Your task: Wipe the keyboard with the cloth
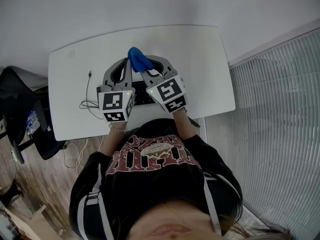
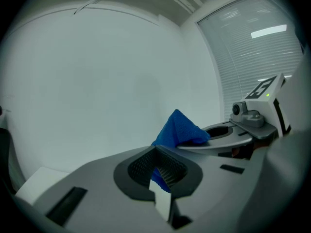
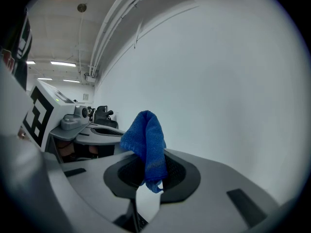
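Left claw and right claw both clamp the cloth, raised over the keyboard; wiping looks not yet begun.

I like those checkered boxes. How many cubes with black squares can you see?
2. The left cube rides on the left gripper, the right cube on the right gripper, side by side over the table. No others show.

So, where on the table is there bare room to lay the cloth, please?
Widest bare patch: the table's right end, from the right tongs to its right edge. The far-left corner beyond the black cable is bare too. The middle is crowded: right tongs and left tongs grip the blue cloth over the keyboard.
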`<state>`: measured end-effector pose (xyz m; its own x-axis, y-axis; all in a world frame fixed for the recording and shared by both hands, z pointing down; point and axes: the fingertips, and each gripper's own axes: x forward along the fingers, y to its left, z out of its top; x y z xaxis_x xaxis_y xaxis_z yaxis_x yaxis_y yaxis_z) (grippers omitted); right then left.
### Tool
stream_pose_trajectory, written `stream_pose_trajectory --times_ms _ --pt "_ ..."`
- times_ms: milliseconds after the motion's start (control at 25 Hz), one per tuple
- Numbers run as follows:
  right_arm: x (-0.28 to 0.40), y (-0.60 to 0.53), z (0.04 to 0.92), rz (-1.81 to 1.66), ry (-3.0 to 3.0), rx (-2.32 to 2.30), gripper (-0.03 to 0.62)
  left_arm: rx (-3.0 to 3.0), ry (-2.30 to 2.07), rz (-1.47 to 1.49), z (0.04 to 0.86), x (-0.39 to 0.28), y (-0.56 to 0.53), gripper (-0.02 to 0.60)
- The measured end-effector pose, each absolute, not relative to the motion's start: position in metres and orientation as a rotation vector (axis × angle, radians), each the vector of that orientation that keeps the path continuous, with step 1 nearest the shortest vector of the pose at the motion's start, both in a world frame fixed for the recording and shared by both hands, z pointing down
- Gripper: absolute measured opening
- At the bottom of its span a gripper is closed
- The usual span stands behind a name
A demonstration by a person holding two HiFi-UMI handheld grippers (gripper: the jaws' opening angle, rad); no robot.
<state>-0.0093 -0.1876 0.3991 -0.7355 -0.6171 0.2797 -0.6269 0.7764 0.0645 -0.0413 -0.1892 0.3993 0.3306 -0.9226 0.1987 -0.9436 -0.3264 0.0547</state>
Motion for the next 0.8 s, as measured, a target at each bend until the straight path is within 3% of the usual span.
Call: stream_pose_trajectory --times_ms 800 --pt "-0.0045 -0.1874 0.3992 0.049 -2.683 0.958 0.064 2.445 -1.712 0.196 0.3972 -0.0347 -0.1876 0.034"
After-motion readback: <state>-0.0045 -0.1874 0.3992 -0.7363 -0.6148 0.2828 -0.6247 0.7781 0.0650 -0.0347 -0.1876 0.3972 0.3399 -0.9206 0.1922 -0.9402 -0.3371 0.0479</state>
